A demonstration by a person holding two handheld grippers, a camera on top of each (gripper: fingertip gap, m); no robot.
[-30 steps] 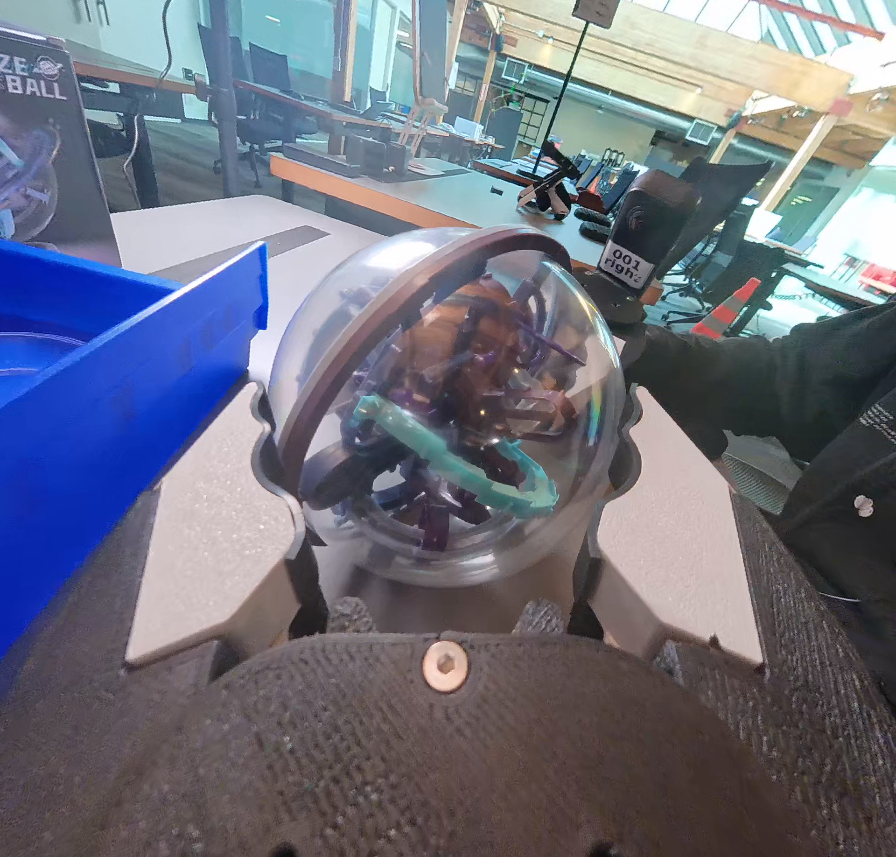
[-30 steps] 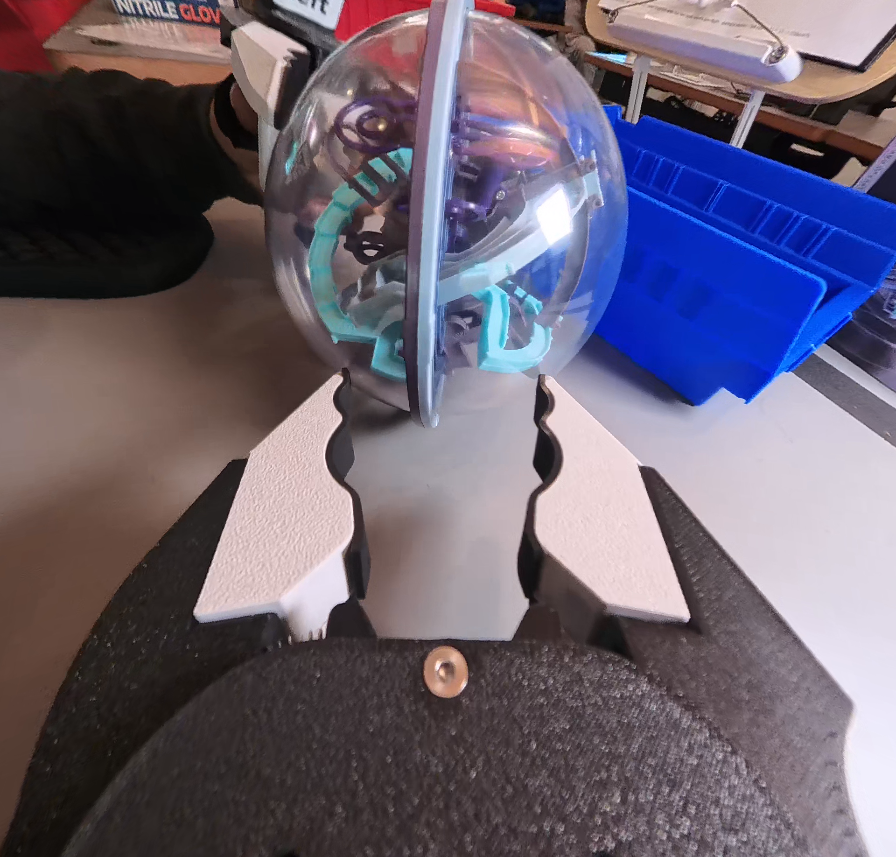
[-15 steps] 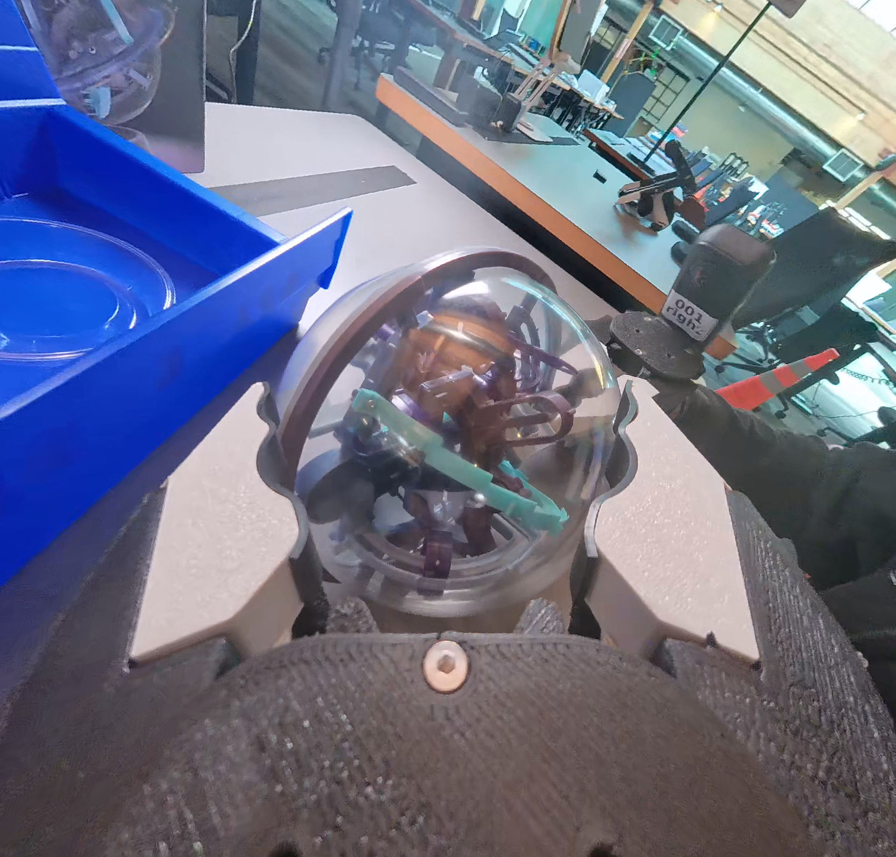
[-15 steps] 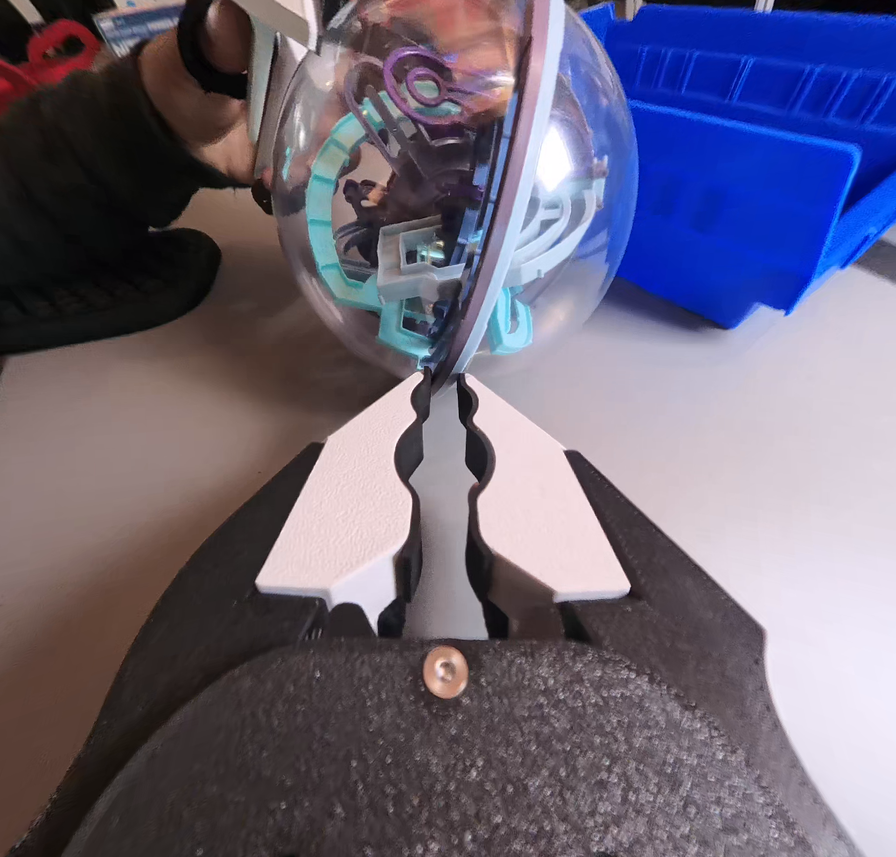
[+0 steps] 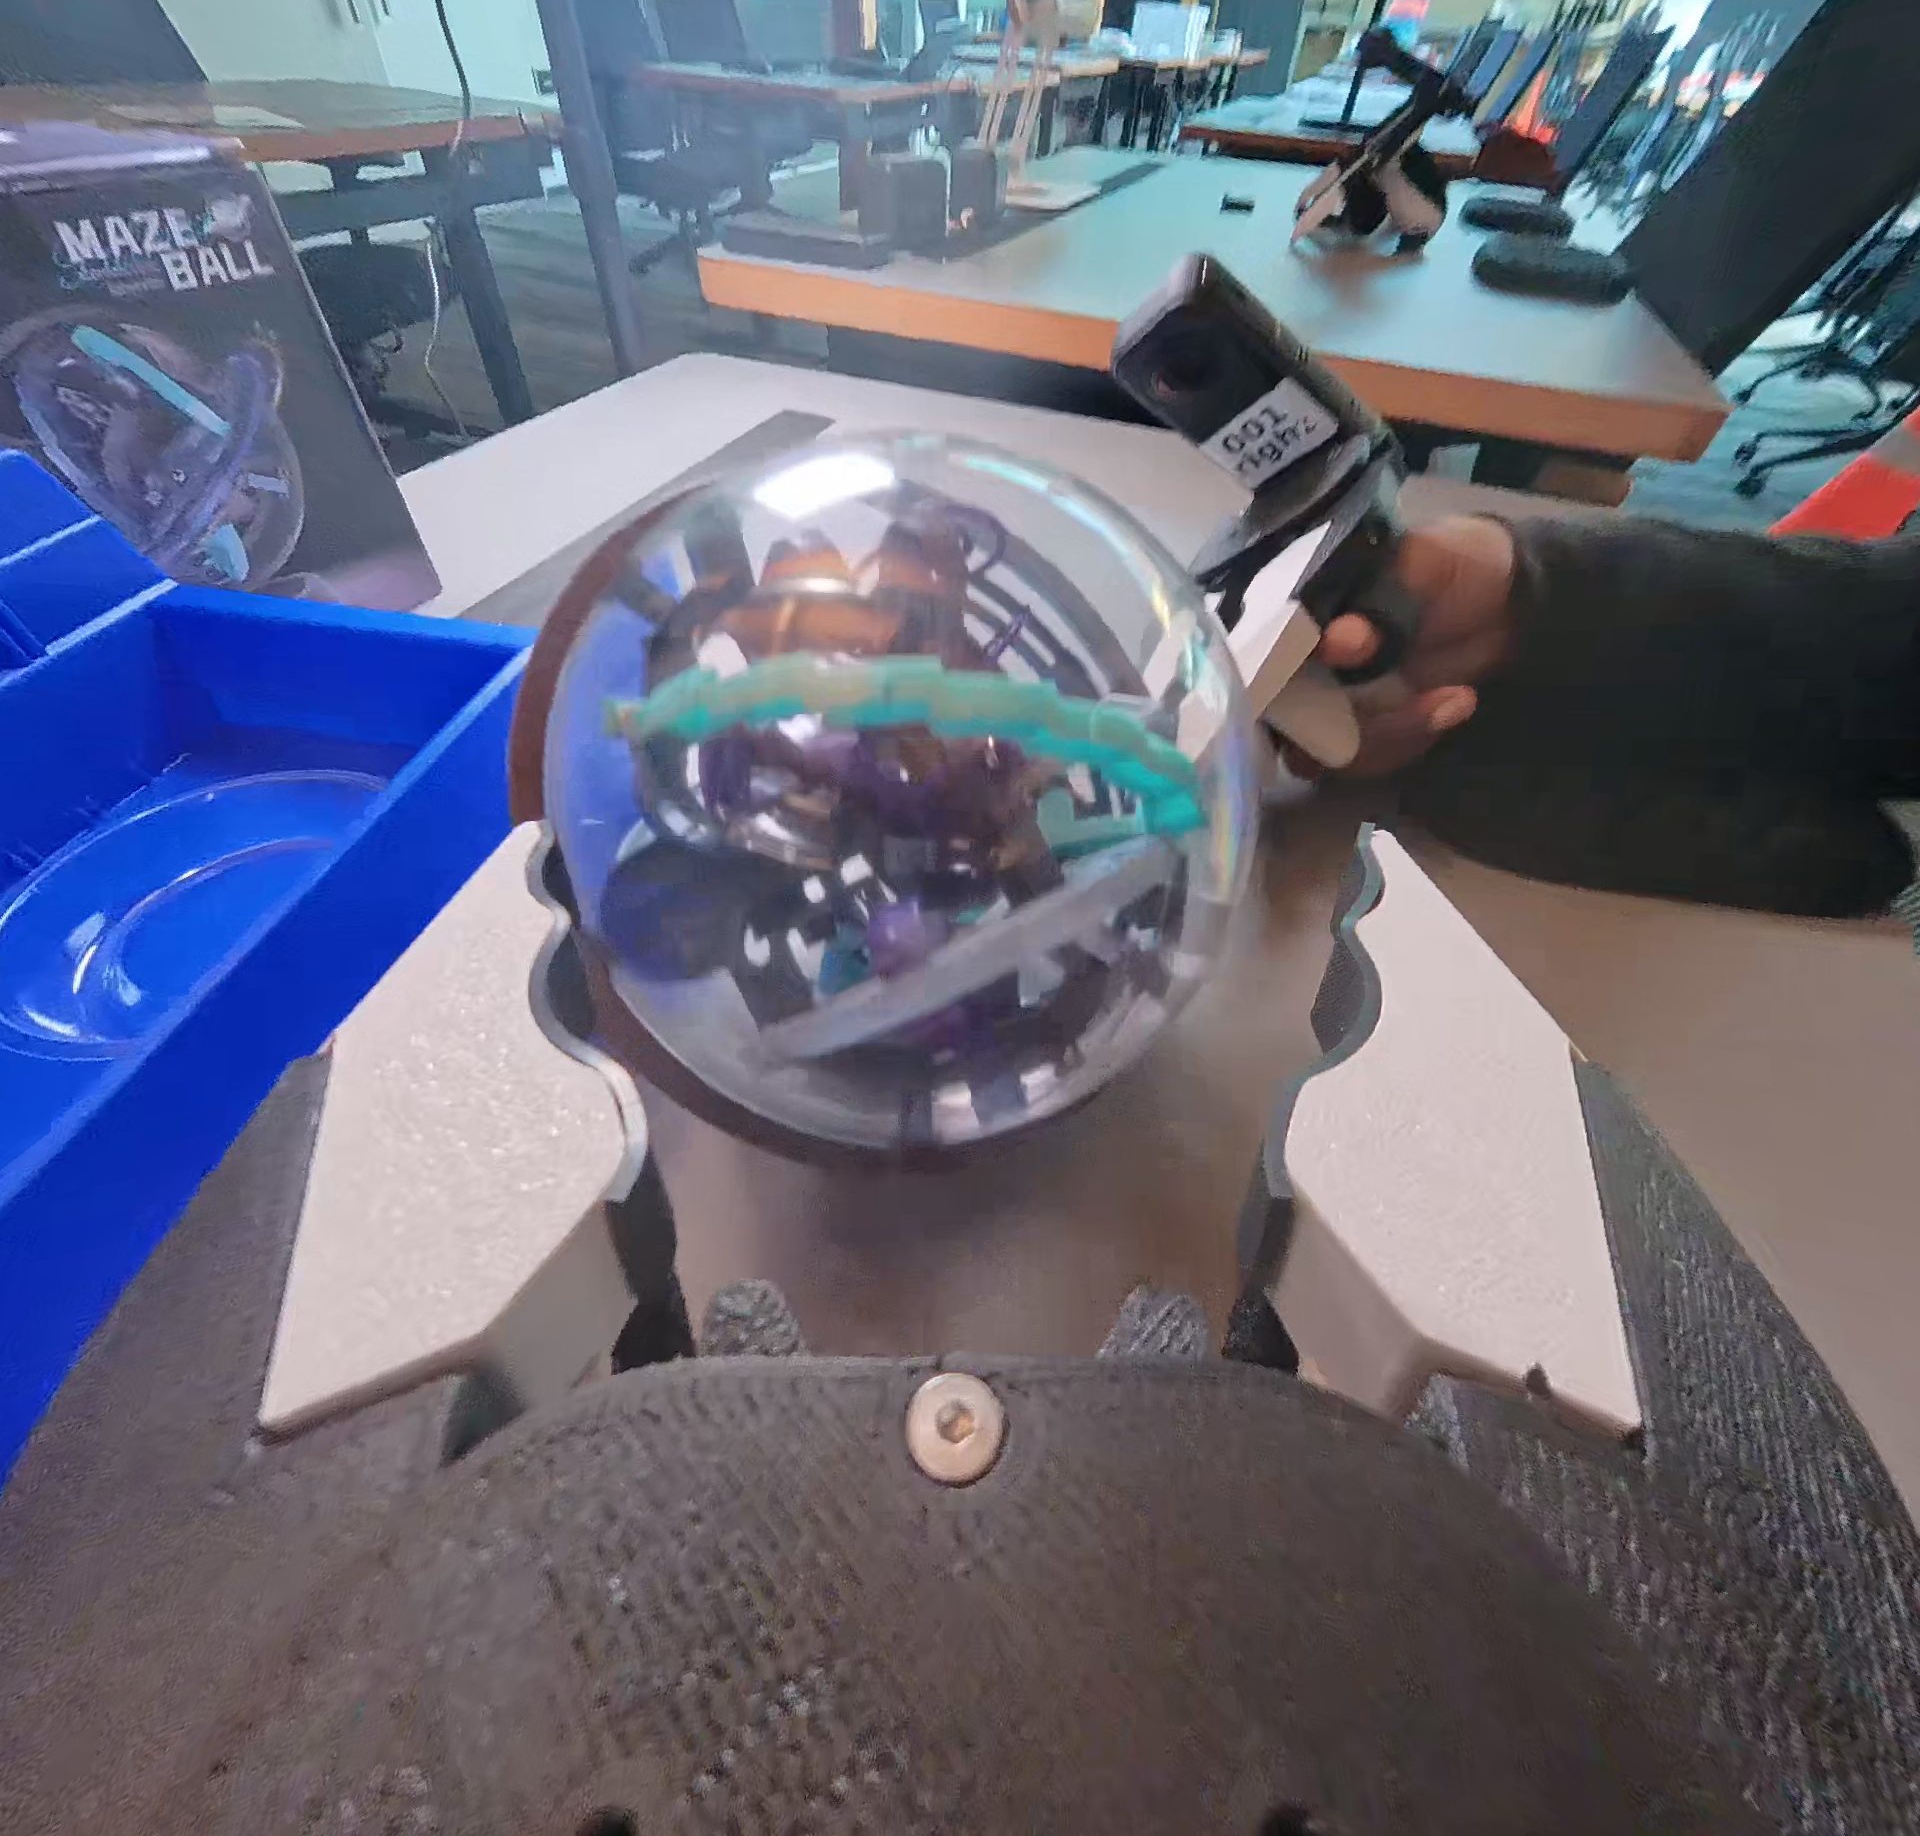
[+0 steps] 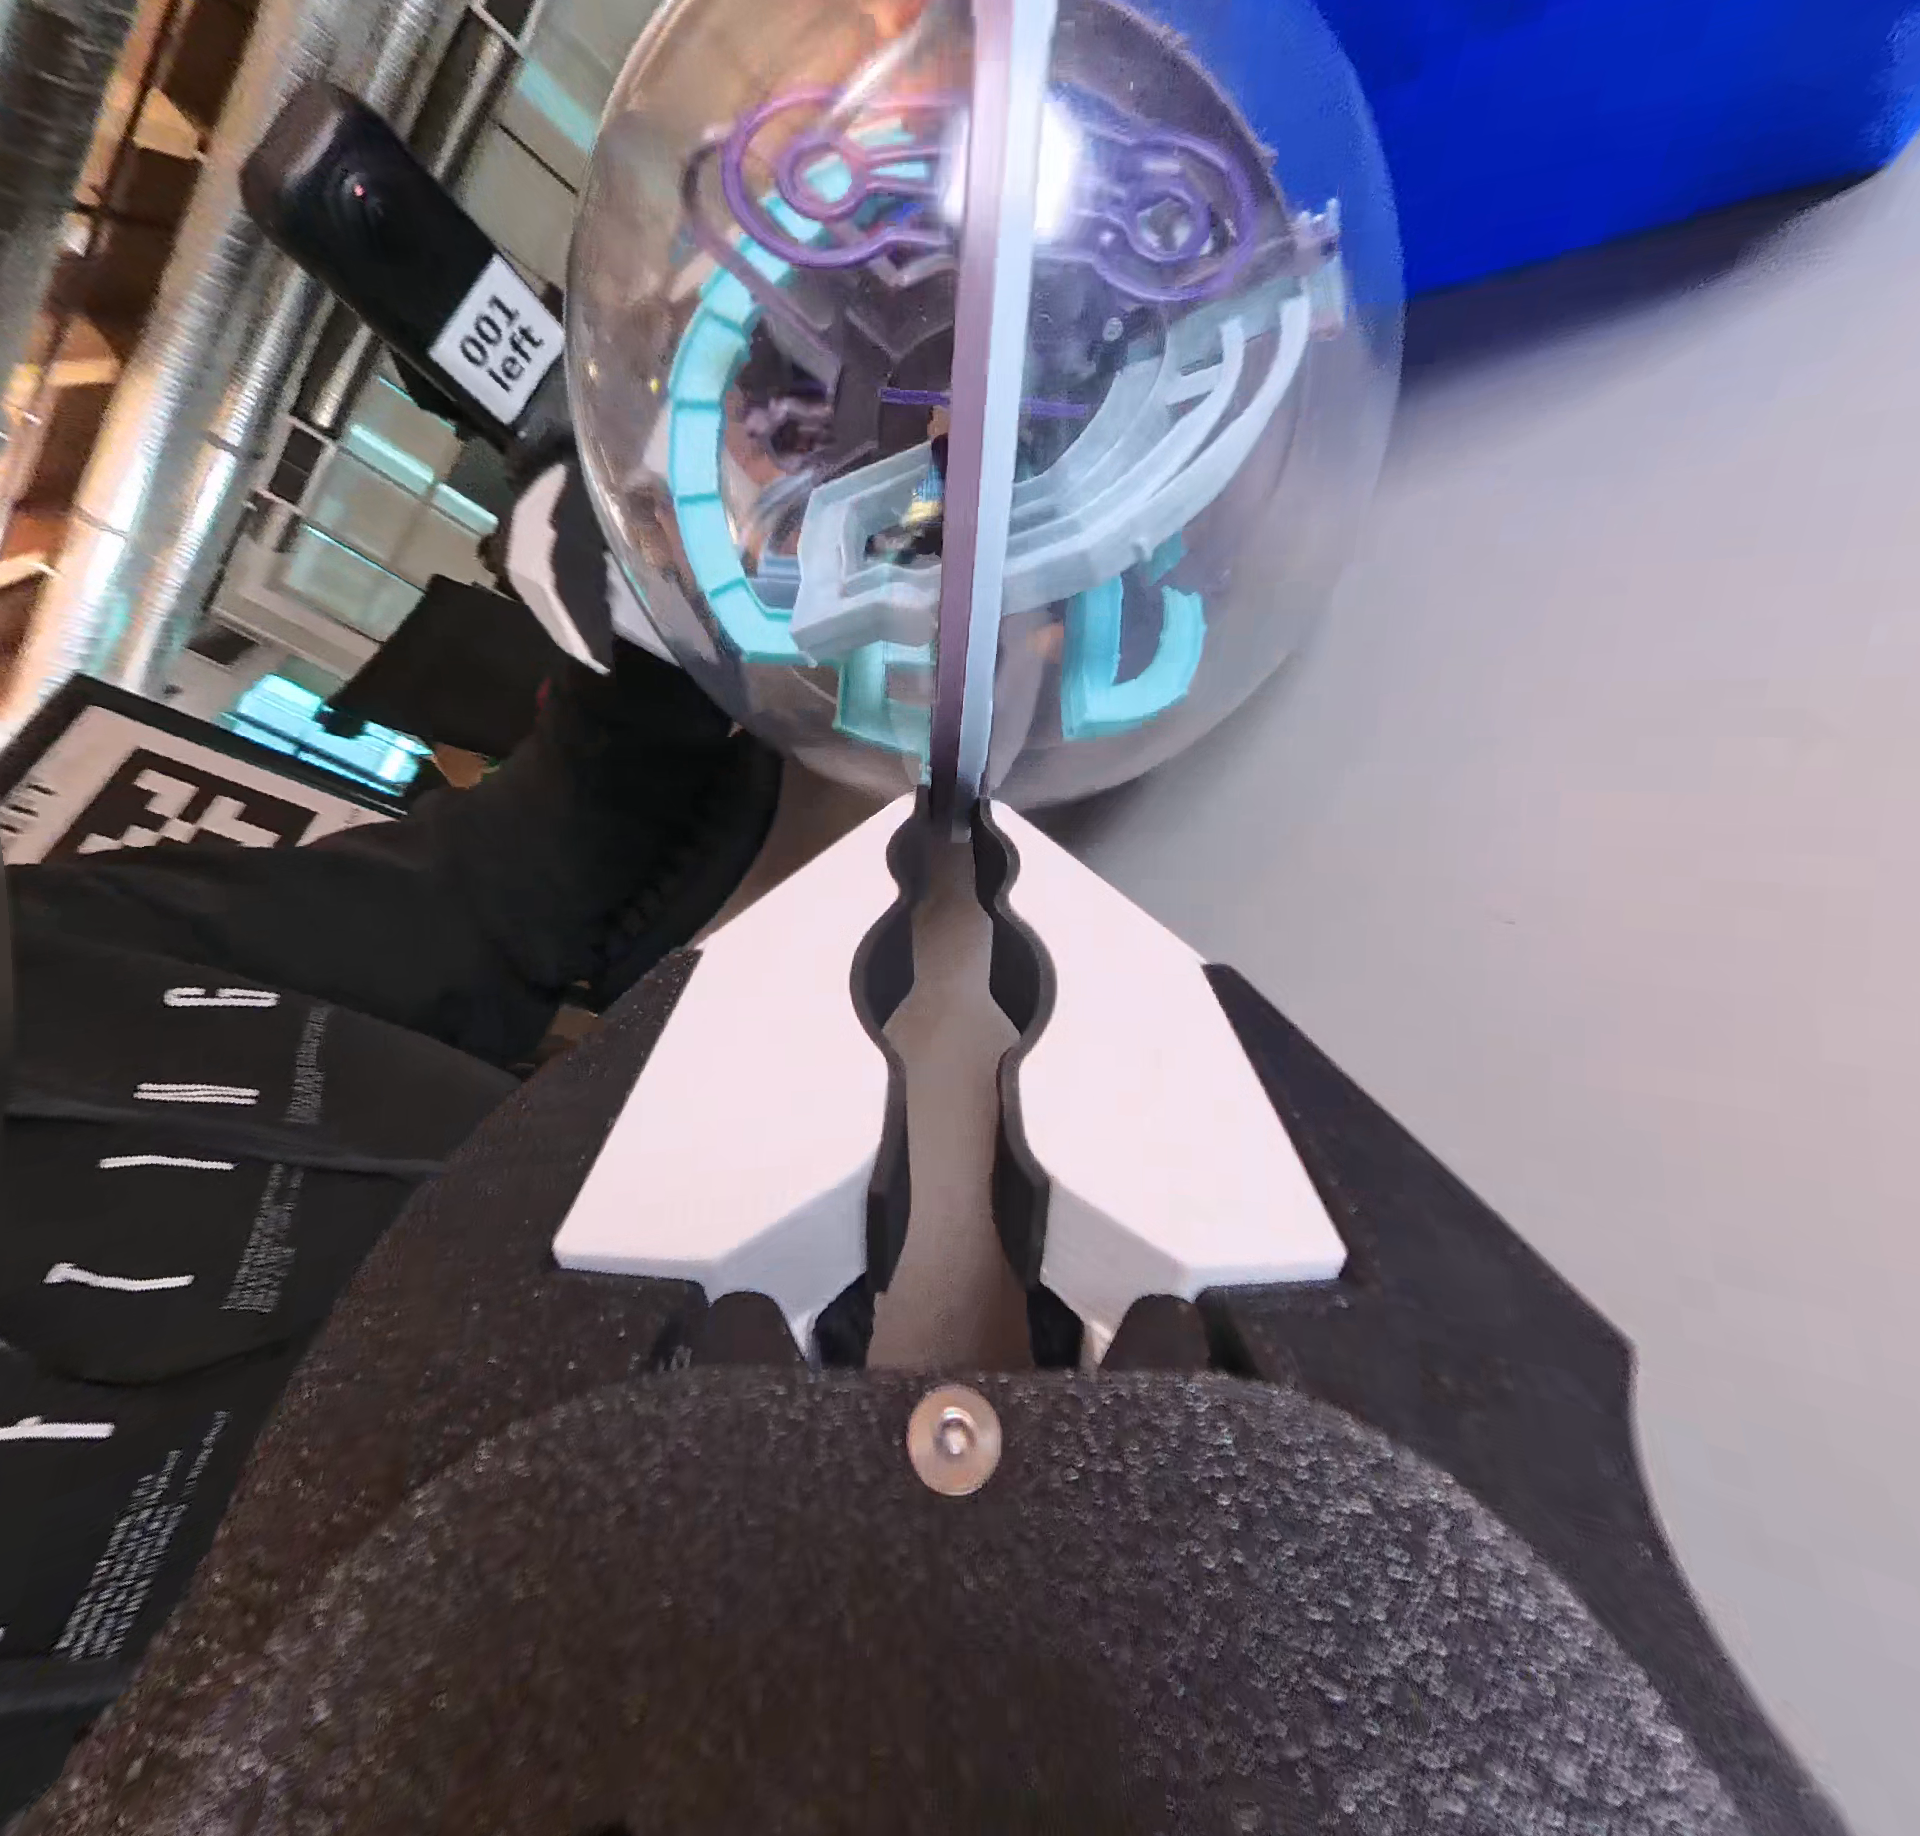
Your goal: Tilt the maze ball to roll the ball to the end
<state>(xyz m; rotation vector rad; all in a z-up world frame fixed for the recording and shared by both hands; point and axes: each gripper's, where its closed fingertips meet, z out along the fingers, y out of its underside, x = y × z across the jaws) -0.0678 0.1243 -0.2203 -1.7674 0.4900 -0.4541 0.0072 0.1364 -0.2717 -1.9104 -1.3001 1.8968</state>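
the maze ball (image 5: 894,789) is a clear plastic sphere with teal, purple and grey tracks inside and a flat rim (image 6: 992,384) running round its middle. it sits between the 2 grippers, above a pale table (image 6: 1610,747).

the right gripper (image 6: 951,815) has its 2 fingers drawn together on the lower edge of that rim, with the dark pads pressing it from both sides. in the left wrist view this gripper (image 5: 1299,643) shows at the ball's far right side, held by a hand (image 5: 1423,633) in a dark sleeve.

the left gripper (image 5: 951,913) stands wide apart around the ball. its left finger (image 5: 457,1059) touches the ball's side near the rim, while a gap shows between the right finger (image 5: 1444,1111) and the clear shell, so it is not clamped on the ball.

a blue bin (image 5: 208,799) lies to the left of the ball, holding a clear plastic dome (image 5: 156,924). beyond it stands the dark box (image 5: 166,373) of the toy. the small ball inside the maze cannot be picked out.
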